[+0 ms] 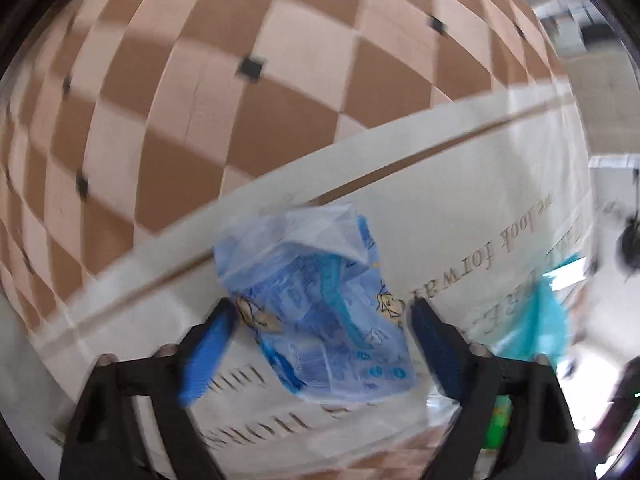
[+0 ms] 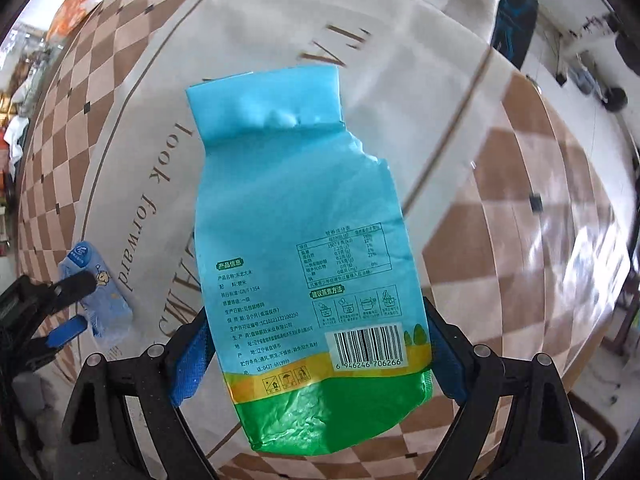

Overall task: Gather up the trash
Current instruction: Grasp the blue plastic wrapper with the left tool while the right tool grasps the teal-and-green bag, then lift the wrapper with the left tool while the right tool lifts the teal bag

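Observation:
A crumpled blue plastic wrapper (image 1: 316, 300) with cartoon prints lies on the cream mat (image 1: 460, 184). My left gripper (image 1: 320, 316) is open, its blue-padded fingers on either side of the wrapper; this view is blurred. A flat turquoise and green rice bag (image 2: 304, 248) lies on the same mat (image 2: 400, 60). My right gripper (image 2: 316, 340) is open, with its fingers beside the bag's lower edges. The right wrist view also shows the left gripper (image 2: 76, 304) around the blue wrapper (image 2: 104, 312) at the far left. The rice bag's edge shows at the right of the left wrist view (image 1: 540, 320).
The mat bears printed lettering and lies on a brown and beige checkered floor (image 1: 240, 80). An orange and white package (image 2: 80, 0) lies on the floor at the far upper left. Dark furniture and a blue-black object (image 2: 516, 28) stand beyond the mat.

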Available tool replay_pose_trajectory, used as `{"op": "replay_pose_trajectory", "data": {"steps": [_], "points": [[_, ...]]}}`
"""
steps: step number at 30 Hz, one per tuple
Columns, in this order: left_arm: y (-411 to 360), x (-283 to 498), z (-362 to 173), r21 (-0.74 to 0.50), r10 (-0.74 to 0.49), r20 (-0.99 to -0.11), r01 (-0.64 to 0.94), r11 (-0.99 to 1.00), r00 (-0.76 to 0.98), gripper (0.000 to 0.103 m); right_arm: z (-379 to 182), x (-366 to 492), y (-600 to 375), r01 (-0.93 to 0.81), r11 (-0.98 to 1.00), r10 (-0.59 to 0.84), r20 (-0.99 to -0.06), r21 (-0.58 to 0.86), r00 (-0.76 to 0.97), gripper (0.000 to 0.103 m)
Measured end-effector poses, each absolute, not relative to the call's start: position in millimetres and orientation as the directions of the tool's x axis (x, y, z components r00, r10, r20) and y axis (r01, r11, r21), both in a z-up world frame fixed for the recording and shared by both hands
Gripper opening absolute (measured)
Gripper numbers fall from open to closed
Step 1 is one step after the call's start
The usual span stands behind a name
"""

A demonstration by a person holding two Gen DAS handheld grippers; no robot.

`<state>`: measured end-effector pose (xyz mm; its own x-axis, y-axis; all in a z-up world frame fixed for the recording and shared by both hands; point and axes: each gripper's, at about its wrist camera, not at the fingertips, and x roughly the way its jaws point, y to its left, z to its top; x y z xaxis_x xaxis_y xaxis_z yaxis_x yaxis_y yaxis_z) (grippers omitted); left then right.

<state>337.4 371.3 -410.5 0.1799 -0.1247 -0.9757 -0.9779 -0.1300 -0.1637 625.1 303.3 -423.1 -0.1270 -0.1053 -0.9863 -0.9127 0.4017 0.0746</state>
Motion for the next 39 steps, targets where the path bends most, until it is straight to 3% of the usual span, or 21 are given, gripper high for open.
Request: {"op": "replay_pose_trajectory", "data": {"steps": [2, 6, 8, 13, 28, 30, 32, 36, 39], "points": [[366.2, 348.7, -405.8, -0.138, -0.088, -0.987, -0.990, 0.007, 0.137, 0.069, -423.0, 629.9, 290.8, -0.900, 0.426, -0.100, -0.984, 0.089, -0.144, 0.093], [330.8, 368.5, -399.5, -0.050, -0.029, -0.999, -0.943, 0.328, 0.043, 0.066, -425.0, 632.5, 268.0, -0.887, 0.447, -0.100, -0.979, 0.113, -0.175, 0.093], [315.1, 367.0, -401.6, -0.020, -0.014, -1.000, -0.920, 0.391, 0.016, 0.067, -429.3, 630.6, 263.4, -0.888, 0.443, -0.114, -0.974, 0.124, -0.194, 0.093], [310.8, 351.9, -406.6, -0.046, -0.036, -0.999, -0.939, 0.341, 0.035, 0.069, -441.2, 621.2, 246.9, -0.894, 0.435, -0.174, -0.965, 0.105, -0.198, 0.094], [315.8, 368.0, -409.5, -0.045, -0.034, -0.999, -0.936, 0.348, 0.036, 0.069, -458.3, 595.0, 265.2, -0.925, 0.381, -0.175, -0.981, 0.010, -0.082, 0.096], [308.2, 367.2, -402.4, -0.045, -0.024, -0.999, -0.934, 0.356, 0.039, 0.064, -457.8, 587.4, 264.0, -0.925, 0.381, -0.164, -0.984, 0.005, -0.073, 0.095], [303.9, 367.0, -396.6, -0.043, -0.014, -0.999, -0.930, 0.366, 0.040, 0.047, -457.4, 568.6, 266.5, -0.929, 0.370, -0.153, -0.987, -0.006, -0.055, 0.090], [296.6, 366.4, -391.9, -0.039, -0.007, -0.999, -0.925, 0.377, 0.040, 0.043, -442.2, 556.7, 261.2, -0.931, 0.365, -0.124, -0.992, -0.012, -0.036, 0.087], [292.1, 365.8, -389.5, -0.054, -0.011, -0.999, -0.923, 0.382, 0.053, 0.033, -432.7, 550.7, 256.5, -0.927, 0.375, -0.095, -0.995, -0.007, -0.031, 0.087]]}}
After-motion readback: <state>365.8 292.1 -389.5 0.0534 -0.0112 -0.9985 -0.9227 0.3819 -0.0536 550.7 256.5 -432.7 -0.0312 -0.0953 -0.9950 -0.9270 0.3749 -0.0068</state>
